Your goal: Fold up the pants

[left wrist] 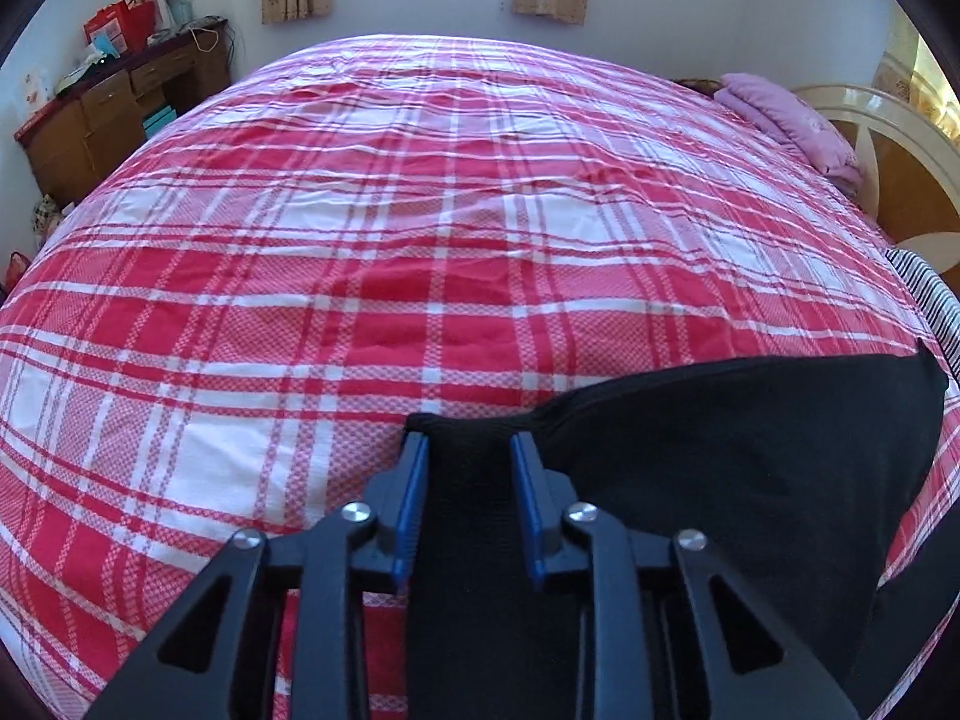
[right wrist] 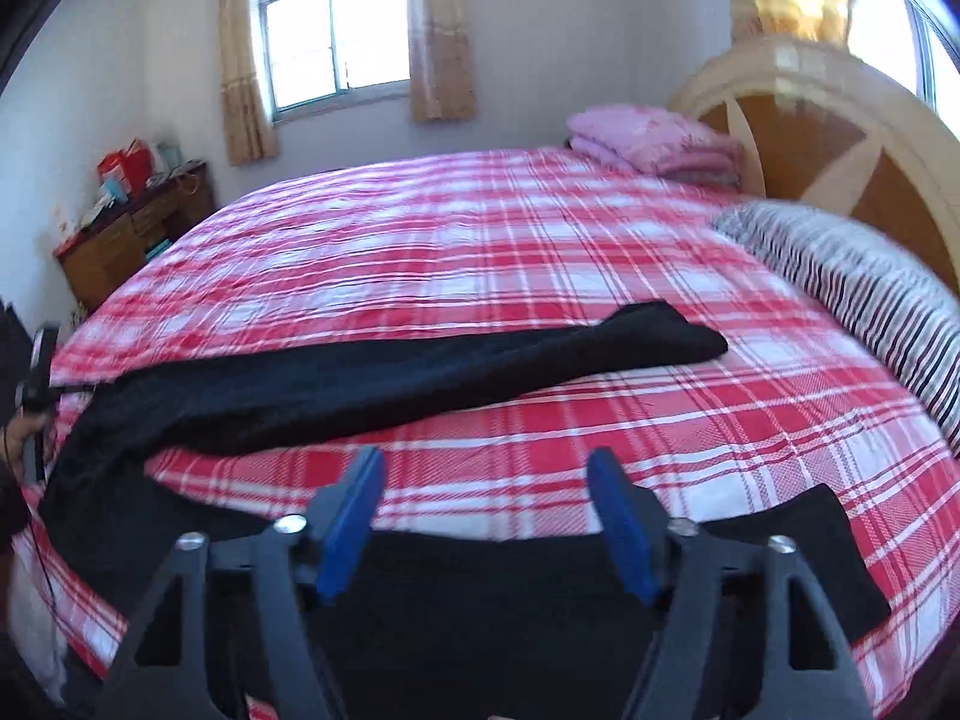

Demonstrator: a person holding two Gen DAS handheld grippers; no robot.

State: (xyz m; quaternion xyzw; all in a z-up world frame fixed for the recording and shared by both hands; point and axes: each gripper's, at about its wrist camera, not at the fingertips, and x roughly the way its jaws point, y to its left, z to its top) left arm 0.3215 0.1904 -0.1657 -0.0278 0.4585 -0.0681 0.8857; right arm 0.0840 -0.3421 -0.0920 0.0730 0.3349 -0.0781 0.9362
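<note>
Lying matt and soft across the lower frame: black knit-looking pants (right wrist: 372,378). Showing wrinkled woven cotton, red-and-white checked bedsheet (left wrist: 420,210). Gleaming glossy at upper right: cream headboard (right wrist: 840,120), possibly lacquered wood. Looking matt black plastic with blue ribbed pads (left wrist: 414,498), shiny metal rivets.

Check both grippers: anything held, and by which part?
Left gripper is shut on the black pants, pinching a bunched end at the near bed edge. Right gripper is open above another part of the pants, holding nothing.
</note>
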